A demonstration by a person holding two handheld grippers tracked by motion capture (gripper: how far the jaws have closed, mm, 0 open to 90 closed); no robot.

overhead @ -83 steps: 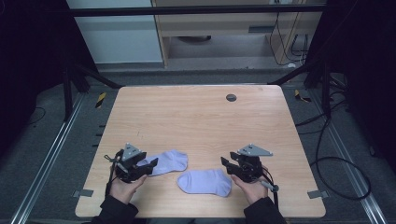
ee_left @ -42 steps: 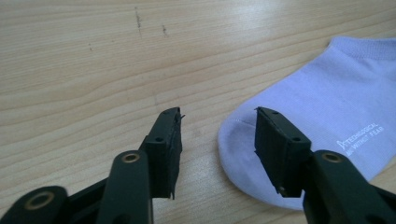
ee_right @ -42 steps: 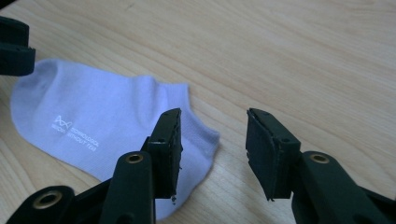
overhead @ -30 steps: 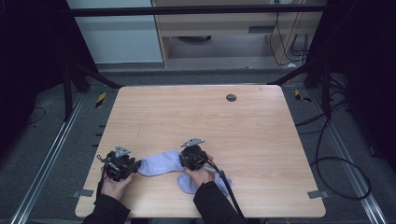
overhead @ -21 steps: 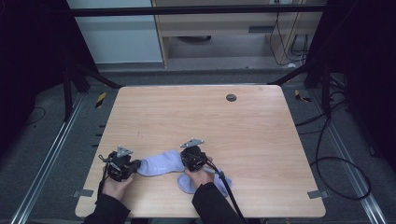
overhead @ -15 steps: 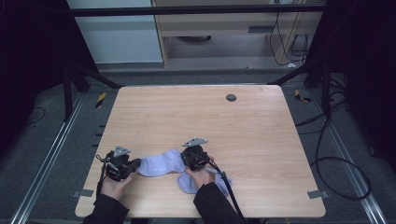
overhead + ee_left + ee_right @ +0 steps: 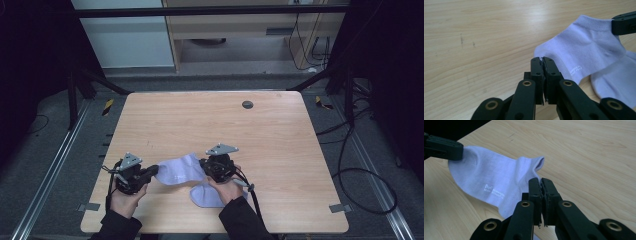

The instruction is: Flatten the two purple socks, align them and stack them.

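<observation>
Near the front left corner of the table [image 7: 150,115], the left gripper [image 7: 150,173] has its jaws pinched tight on the toe end of a pale lilac sock [image 7: 179,170]. The sock's stretched between both grippers, and the right gripper [image 7: 205,167] is clamped on its cuff. A second sock [image 7: 207,196] lies by the front edge.

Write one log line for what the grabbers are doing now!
left gripper: shut on upper sock toe | right gripper: shut on its cuff | second sock: on table

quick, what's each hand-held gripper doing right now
Left hand-held gripper: shut on the toe end of the upper sock.
Right hand-held gripper: shut on the cuff end of the upper sock.
</observation>
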